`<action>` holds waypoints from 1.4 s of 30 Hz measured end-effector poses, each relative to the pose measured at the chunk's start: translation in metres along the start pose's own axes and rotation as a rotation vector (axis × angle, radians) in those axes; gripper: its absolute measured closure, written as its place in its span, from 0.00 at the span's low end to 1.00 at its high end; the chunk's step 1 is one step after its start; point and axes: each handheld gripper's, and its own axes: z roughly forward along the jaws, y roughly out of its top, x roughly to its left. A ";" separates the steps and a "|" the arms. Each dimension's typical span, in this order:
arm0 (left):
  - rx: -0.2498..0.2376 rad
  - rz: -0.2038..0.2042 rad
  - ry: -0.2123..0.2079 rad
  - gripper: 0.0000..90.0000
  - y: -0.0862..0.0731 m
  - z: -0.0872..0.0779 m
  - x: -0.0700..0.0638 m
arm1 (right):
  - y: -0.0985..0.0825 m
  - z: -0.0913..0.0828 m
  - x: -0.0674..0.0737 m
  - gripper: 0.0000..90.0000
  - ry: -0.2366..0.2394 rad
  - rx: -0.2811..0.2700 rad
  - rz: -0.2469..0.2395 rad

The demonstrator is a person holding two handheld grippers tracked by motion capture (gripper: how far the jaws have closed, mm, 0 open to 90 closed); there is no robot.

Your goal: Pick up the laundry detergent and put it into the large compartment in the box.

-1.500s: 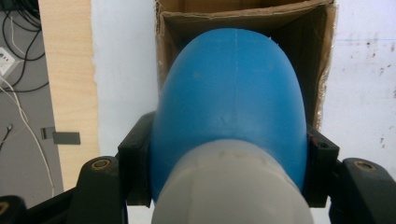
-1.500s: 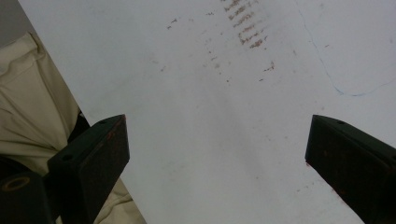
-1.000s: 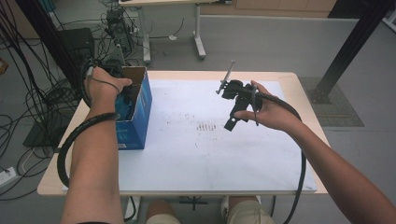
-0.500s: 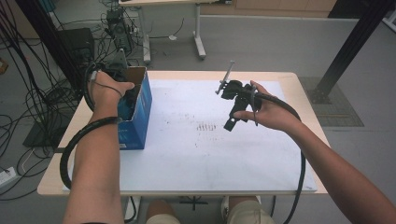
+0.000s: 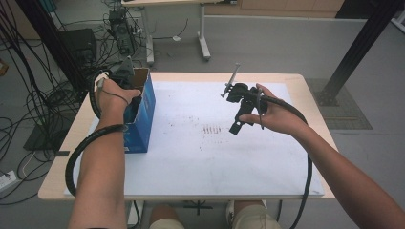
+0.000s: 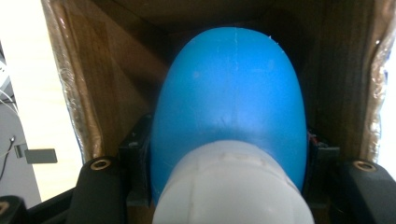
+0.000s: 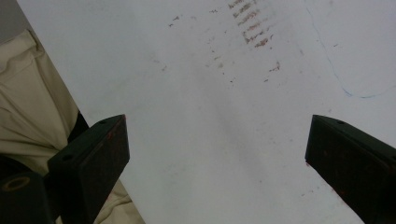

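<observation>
Moved: your left gripper (image 5: pixel 125 81), slightly deeper into the blue cardboard box (image 5: pixel 143 112), clamped on a blue-and-white bulb-shaped object (image 6: pixel 231 107). Right gripper (image 7: pixel 217 154): wide, empty, idle above table (image 5: pixel 191 162). Remaining: release.

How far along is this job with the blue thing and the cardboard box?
Done: the left tongs have clamped a blue-and-white rounded object and carried it into the open blue box. In hand: it is held inside, between the brown cardboard walls. Left: letting go and pulling the hand out. The right tongs hang open above the white tabletop, holding nothing.
</observation>
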 end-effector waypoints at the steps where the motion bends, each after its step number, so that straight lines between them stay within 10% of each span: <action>1: -0.005 0.003 0.001 0.41 -0.001 0.000 -0.001 | 0.000 0.000 0.000 0.07 0.000 0.000 0.000; 42: -0.029 -0.004 -0.021 0.41 -0.008 0.002 0.009 | 0.002 0.000 0.003 0.07 -0.002 -0.007 0.004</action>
